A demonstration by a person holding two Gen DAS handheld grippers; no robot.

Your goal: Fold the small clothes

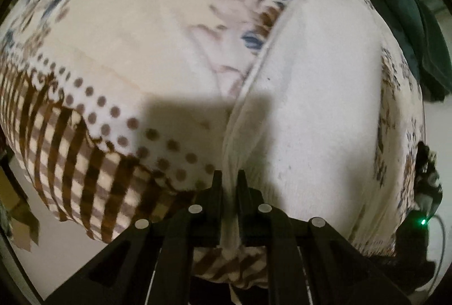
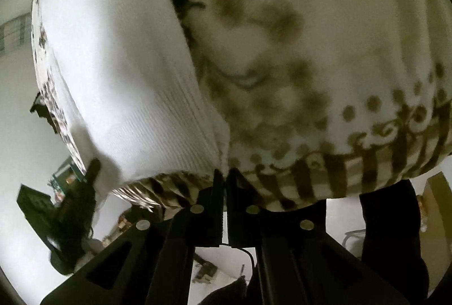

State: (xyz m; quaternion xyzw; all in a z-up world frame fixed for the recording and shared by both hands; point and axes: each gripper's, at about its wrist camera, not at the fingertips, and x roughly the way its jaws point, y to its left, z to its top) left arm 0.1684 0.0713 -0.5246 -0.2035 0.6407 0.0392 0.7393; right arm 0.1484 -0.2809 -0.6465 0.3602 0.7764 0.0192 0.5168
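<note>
White garment [image 1: 310, 96] pinched by left gripper [image 1: 229, 178] and right gripper [image 2: 225, 176], edges cropped

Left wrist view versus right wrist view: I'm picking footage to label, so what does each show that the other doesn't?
Only the left wrist view shows the dark green cloth piled at the far right and blue flowers on the blanket. Only the right wrist view shows the garment's ribbed band. Both show the white garment on the patterned blanket, with an edge pinched by the left gripper and the right gripper.
</note>
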